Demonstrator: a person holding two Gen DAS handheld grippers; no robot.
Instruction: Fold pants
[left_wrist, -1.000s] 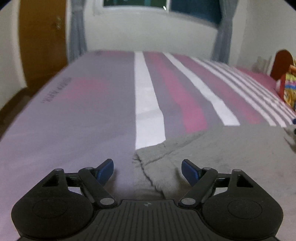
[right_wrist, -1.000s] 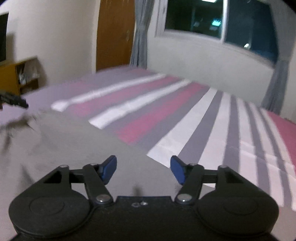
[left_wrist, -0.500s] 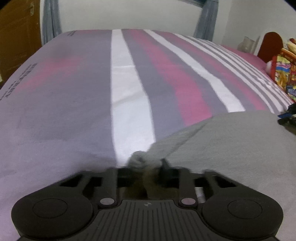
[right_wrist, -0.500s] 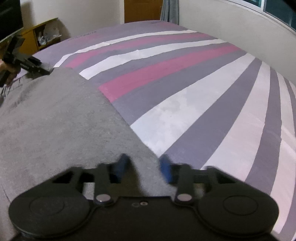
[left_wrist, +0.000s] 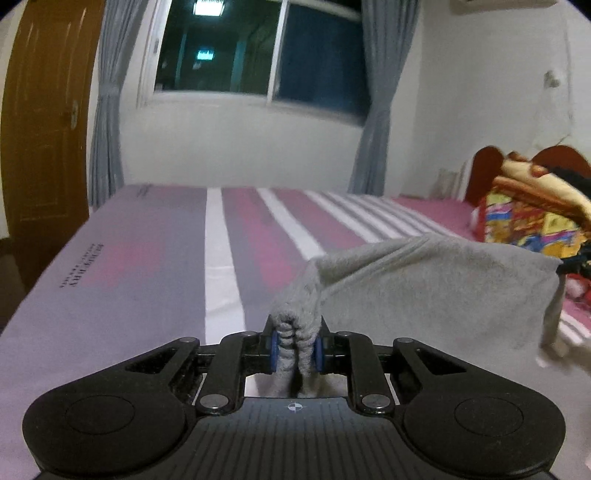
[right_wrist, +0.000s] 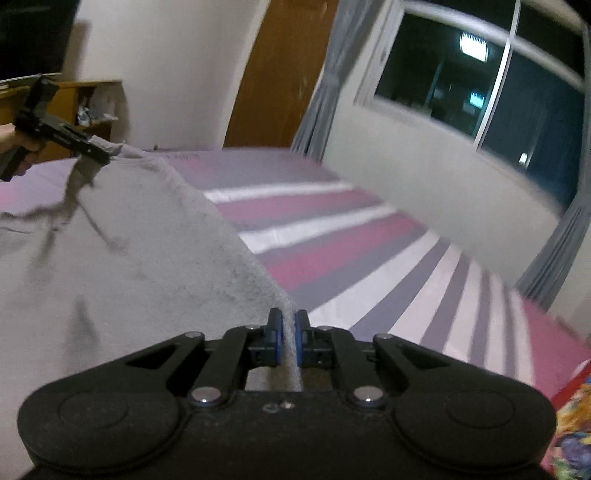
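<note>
Bedroom at night, seen across a striped bed (left_wrist: 155, 266)

The bed, under a sheet striped pink, grey and white, is the landmark. Beyond its far edge runs a white wall (left_wrist: 236, 147) with a wide window (left_wrist: 258, 48) — dark glass, a ceiling light reflected in it. Grey-blue curtains (left_wrist: 384, 96) hang tied back at both ends of the window. Left of the bed's far corner stands a brown wooden door (left_wrist: 40, 122). At the bed's right end a reddish headboard (left_wrist: 487, 166) rises — bright patterned bedding (left_wrist: 532, 218) is heaped against it. In the right wrist view, a wooden shelf unit (right_wrist: 92, 107) stands against a white wall past the bed's left side.
</note>
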